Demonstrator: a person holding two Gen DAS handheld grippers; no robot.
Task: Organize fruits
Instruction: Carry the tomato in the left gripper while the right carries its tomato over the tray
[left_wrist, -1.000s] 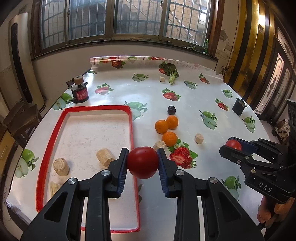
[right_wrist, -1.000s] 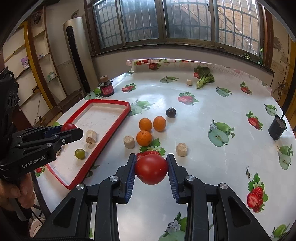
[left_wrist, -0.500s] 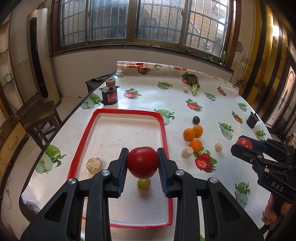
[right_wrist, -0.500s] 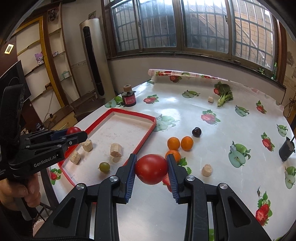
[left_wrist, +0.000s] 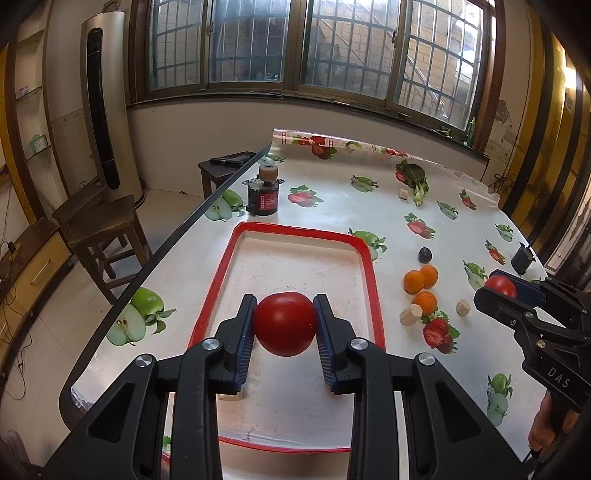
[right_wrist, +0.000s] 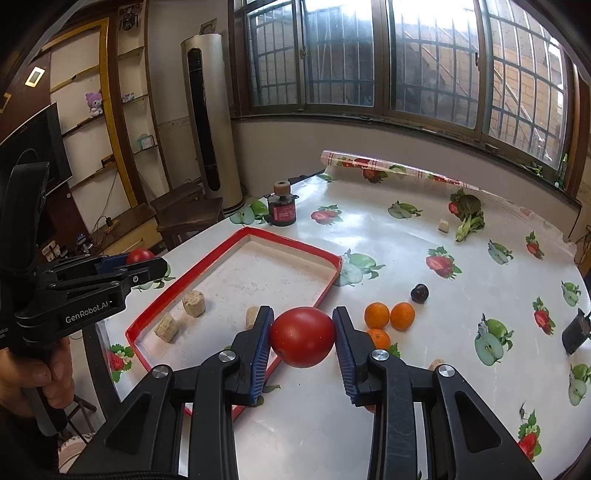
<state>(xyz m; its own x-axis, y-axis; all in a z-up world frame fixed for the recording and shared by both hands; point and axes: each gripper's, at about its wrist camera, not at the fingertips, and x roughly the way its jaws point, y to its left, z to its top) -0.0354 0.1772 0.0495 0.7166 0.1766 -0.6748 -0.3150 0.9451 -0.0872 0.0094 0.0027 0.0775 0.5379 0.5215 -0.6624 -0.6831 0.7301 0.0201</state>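
The surface (left_wrist: 332, 206), covered in a fruit-print cloth, fills most of both views, and the left wrist view now takes in more of its far end and the stools at 9 o'clock than it did a second ago. The red-rimmed tray (left_wrist: 369, 266) lies lengthwise ahead of the left gripper (left_wrist: 284, 325); a second ago it sat off toward 9 o'clock of the fingers, now it runs straight under them. The left fingers are closed narrow on a red tomato (left_wrist: 284, 324), held in the air above the tray's middle. A second ago that tomato hung over the tray's right rim.

In the right wrist view the right gripper (right_wrist: 302, 341) clamps a second tomato (right_wrist: 302, 341) between its fingers, above the tray's near right corner; earlier it hung over bare cloth further right. The left gripper (right_wrist: 147, 266) shows at 9 o'clock there.

Three oranges (left_wrist: 421, 286) cluster on the cloth at 3 o'clock of the tray, unmoved, with a dark plum (left_wrist: 425, 254) just beyond them. Cork-like blocks (right_wrist: 194, 303) rest inside the tray, near its left rim. The green grape seen half a second ago is now hidden.
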